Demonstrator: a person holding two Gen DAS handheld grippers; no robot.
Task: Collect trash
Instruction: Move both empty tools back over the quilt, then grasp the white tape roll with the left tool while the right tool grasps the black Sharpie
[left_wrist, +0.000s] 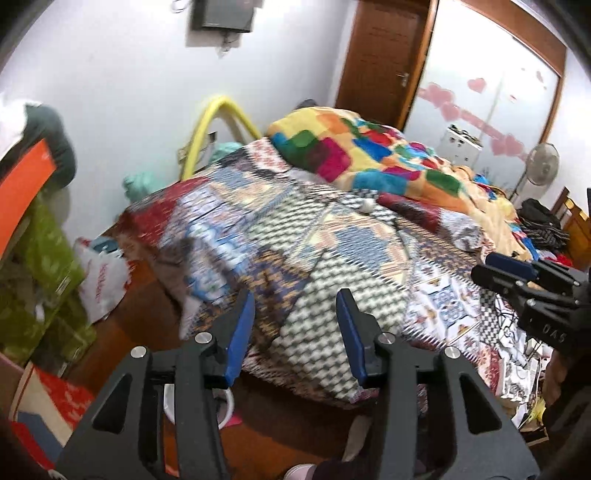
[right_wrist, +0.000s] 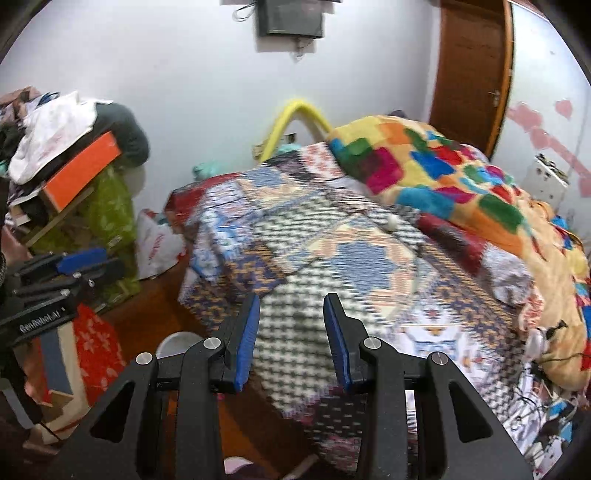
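Note:
A small white crumpled ball (left_wrist: 366, 206) lies on the patterned bedspread (left_wrist: 295, 236) near the bed's middle; it also shows in the right wrist view (right_wrist: 392, 223). My left gripper (left_wrist: 295, 302) is open and empty, held above the near corner of the bed. My right gripper (right_wrist: 291, 306) is open and empty over the same corner. Each gripper shows in the other's view: the right one (left_wrist: 495, 271) at the right edge, the left one (right_wrist: 99, 260) at the left edge. A white bin (right_wrist: 177, 343) stands on the floor below the bed corner.
A colourful block-pattern blanket (left_wrist: 369, 151) is heaped at the bed's far right. A white plastic bag (left_wrist: 103, 284) and green boxes (left_wrist: 44, 251) sit left of the bed on the brown floor. An orange box (right_wrist: 81, 170) lies under piled clothes. A wooden door (left_wrist: 380, 55) stands behind.

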